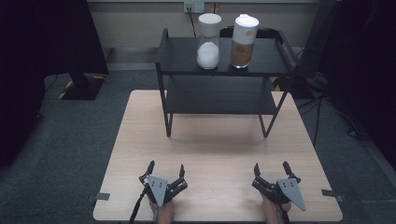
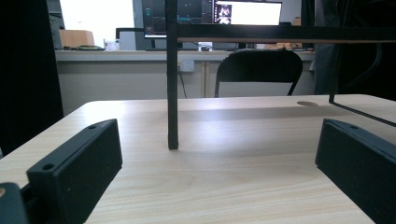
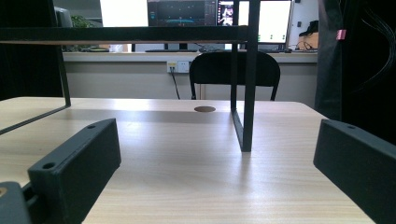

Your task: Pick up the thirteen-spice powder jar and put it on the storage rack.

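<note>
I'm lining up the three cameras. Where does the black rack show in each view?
High view: the rack stands upper centre, on the far half of the table.
Left gripper view: one rack leg left of centre, a shelf edge along the top.
Right gripper view: one rack leg right of centre, a shelf edge along the top.
Shared landmark: the wall socket behind it.

A black two-tier rack (image 1: 224,70) stands on the pale wood-grain table (image 1: 215,149). White-lidded jars: one (image 1: 208,42) holds white powder, the other (image 1: 244,42) orange-brown. Black grippers.
</note>
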The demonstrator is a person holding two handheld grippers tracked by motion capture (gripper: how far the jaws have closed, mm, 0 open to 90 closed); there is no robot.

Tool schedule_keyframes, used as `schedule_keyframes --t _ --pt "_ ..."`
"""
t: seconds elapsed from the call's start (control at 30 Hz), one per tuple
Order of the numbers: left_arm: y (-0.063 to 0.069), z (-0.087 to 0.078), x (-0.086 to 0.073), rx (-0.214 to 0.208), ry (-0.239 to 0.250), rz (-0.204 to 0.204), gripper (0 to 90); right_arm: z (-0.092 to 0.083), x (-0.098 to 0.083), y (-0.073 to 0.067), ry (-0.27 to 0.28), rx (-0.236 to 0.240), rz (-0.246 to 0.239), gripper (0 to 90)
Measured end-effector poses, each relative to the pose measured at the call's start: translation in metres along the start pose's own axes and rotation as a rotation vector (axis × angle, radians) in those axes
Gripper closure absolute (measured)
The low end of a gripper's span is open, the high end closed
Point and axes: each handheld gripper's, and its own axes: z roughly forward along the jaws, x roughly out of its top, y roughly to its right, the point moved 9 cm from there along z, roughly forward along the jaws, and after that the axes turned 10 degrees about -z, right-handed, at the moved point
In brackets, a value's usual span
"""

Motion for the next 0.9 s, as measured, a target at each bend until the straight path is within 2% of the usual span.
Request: schedule_keyframes --t 0.9 --pt "-0.0001 0.0005 -0.0001 -0.005 0.0 -0.001 0.0 0.0 0.0 -0.0001 0.0 -0.001 0.001 0.0"
